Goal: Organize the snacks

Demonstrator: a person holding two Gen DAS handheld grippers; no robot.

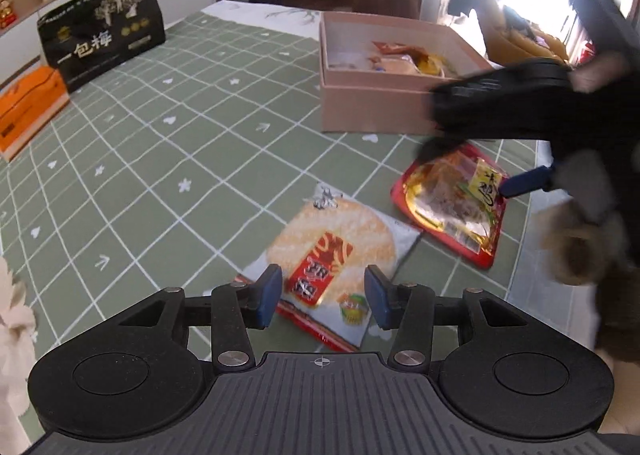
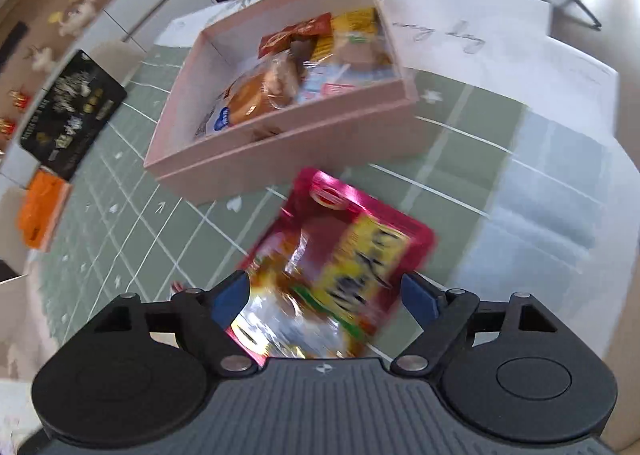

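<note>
On the green checked worktop (image 1: 160,103), two snack packs lie loose in front of a pink box (image 1: 360,103) that already holds several packets. The left wrist view shows the left gripper (image 1: 322,297) over a white rice cracker pack (image 1: 340,239), its jaws partly open and not pressing on the pack below them. This same view alone shows the right gripper (image 1: 480,159) from outside, blurred, reaching down over the red snack pouch (image 1: 452,211), one blue pad near the pouch's yellow label.

The right wrist view shows that gripper's jaws standing wide, with the red pouch (image 2: 340,263) lying between the pads and no pad pressing on it. It looks down into the box (image 2: 280,135), where orange, red, yellow and pale blue wrappers are crowded together. The cracker pack is not visible here. Both views catch a black bag (image 1: 104,27) and an orange carton (image 1: 24,111) at the far left edge.
</note>
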